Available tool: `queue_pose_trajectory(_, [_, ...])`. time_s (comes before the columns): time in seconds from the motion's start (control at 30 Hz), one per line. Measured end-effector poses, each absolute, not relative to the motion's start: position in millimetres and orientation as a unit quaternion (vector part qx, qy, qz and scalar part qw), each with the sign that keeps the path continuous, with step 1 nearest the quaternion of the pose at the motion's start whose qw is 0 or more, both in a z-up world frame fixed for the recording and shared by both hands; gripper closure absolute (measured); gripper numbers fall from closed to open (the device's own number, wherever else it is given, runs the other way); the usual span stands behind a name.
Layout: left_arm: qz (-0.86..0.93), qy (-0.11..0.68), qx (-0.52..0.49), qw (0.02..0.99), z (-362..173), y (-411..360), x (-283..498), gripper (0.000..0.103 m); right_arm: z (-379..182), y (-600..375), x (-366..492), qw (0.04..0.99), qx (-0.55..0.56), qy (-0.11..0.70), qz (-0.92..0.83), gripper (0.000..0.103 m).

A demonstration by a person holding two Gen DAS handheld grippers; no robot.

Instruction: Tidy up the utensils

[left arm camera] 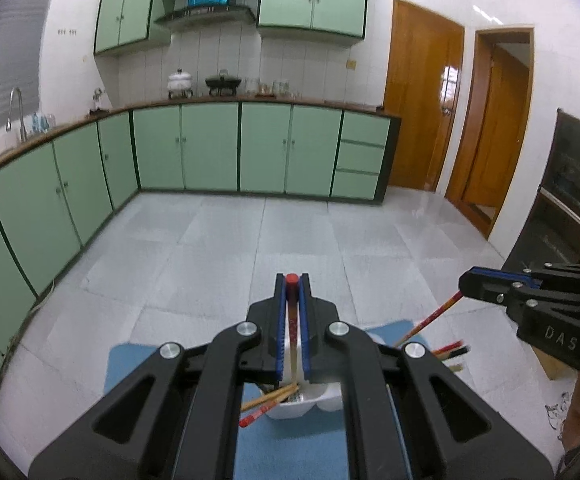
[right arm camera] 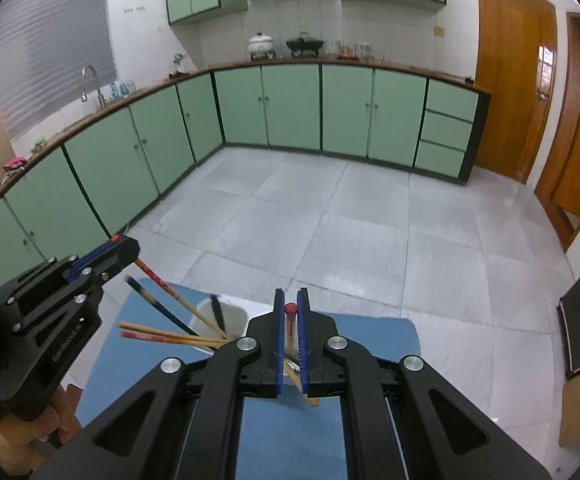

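My left gripper [left arm camera: 292, 279] is shut on a chopstick with a red end [left arm camera: 291, 312], which runs down into a white holder [left arm camera: 314, 402] on a blue mat [left arm camera: 130, 360]. My right gripper [right arm camera: 291, 295] is shut on another red-ended chopstick [right arm camera: 290, 322] above the same mat [right arm camera: 374, 332]. In the right wrist view, the left gripper [right arm camera: 124, 245] shows at the left, its chopstick [right arm camera: 156, 278] slanting into the holder [right arm camera: 234, 314]. Several more chopsticks [right arm camera: 162, 334] lean out of the holder. In the left wrist view, the right gripper [left arm camera: 468, 282] grips its chopstick [left arm camera: 436, 316] at the right.
Green base cabinets [left arm camera: 210, 148] under a brown counter line the far wall and the left side, with grey floor tiles [left arm camera: 290, 240] between them and the mat. Wooden doors [left arm camera: 422, 96] stand at the right. A dark glass-fronted unit [left arm camera: 566, 200] sits at the far right.
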State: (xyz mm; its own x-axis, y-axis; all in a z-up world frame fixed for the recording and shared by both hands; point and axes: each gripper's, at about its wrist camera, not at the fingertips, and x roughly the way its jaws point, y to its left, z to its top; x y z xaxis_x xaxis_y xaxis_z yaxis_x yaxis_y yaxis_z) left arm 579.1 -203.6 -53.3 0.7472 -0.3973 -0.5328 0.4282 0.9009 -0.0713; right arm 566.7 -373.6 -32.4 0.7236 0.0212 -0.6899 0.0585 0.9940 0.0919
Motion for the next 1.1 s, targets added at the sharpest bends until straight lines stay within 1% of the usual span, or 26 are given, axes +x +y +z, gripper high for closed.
queue_pose_trajectory(0.13, [-0.216, 0.301, 0.027, 0.928, -76, -197, 588, 0.096, -55, -381, 571, 0.920, 0.071, 0.386, -0.009, 0.097])
queue_pose_trajectory(0.2, [-0.212, 0.305, 0.026, 0.928, -79, -192, 590, 0.093, -60, -381, 569, 0.919, 0.075, 0.387, -0.007, 0.096])
queue_pose_trajectory(0.23, [-0.210, 0.306, 0.025, 0.928, -78, -190, 591, 0.083, -61, -380, 567, 0.920, 0.073, 0.386, -0.007, 0.093])
queue_pose_trajectory(0.27, [-0.206, 0.302, 0.024, 0.930, -76, -187, 590, 0.070, -61, -380, 566, 0.921, 0.071, 0.383, -0.007, 0.091])
queue_pose_trajectory(0.37, [-0.193, 0.285, 0.023, 0.939, -66, -179, 582, 0.051, -53, -382, 554, 0.925, 0.073, 0.372, -0.008, 0.088])
queue_pose_trajectory(0.43, [-0.188, 0.277, 0.020, 0.942, -55, -172, 576, 0.043, -46, -385, 546, 0.929, 0.076, 0.363, -0.012, 0.080])
queue_pose_trajectory(0.47, [-0.185, 0.273, 0.018, 0.944, -49, -167, 571, 0.038, -40, -386, 537, 0.932, 0.074, 0.354, -0.016, 0.078])
queue_pose_trajectory(0.5, [-0.184, 0.269, 0.015, 0.945, -42, -162, 566, 0.035, -34, -387, 533, 0.934, 0.075, 0.348, -0.018, 0.074])
queue_pose_trajectory(0.57, [-0.175, 0.264, 0.013, 0.949, -30, -152, 555, 0.022, -22, -390, 513, 0.940, 0.082, 0.331, -0.026, 0.064])
queue_pose_trajectory(0.6, [-0.176, 0.262, 0.010, 0.949, -23, -145, 546, 0.019, -18, -391, 504, 0.942, 0.086, 0.324, -0.029, 0.053])
queue_pose_trajectory(0.63, [-0.178, 0.262, 0.008, 0.948, -19, -139, 538, 0.013, -12, -392, 488, 0.945, 0.092, 0.313, -0.034, 0.041])
queue_pose_trajectory(0.73, [-0.181, 0.264, 0.009, 0.947, -8, -114, 500, 0.006, 1, -388, 441, 0.953, 0.088, 0.287, -0.037, 0.029])
queue_pose_trajectory(0.77, [-0.182, 0.266, 0.011, 0.947, -7, -105, 487, 0.005, 3, -383, 419, 0.957, 0.080, 0.275, -0.036, 0.026])
queue_pose_trajectory(0.83, [-0.180, 0.259, 0.024, 0.949, -6, -84, 452, 0.005, 5, -372, 376, 0.965, 0.069, 0.251, -0.035, 0.013])
queue_pose_trajectory(0.9, [-0.156, 0.252, 0.037, 0.954, -7, -64, 418, 0.005, 4, -361, 332, 0.971, 0.062, 0.227, -0.036, 0.006])
queue_pose_trajectory(1.0, [-0.116, 0.242, 0.035, 0.963, -13, -25, 351, 0.005, -10, -336, 264, 0.975, 0.041, 0.215, -0.046, 0.006])
queue_pose_trajectory(1.1, [-0.100, 0.237, 0.028, 0.966, -22, 4, 284, 0.005, -36, -307, 192, 0.975, 0.019, 0.199, -0.101, 0.006])
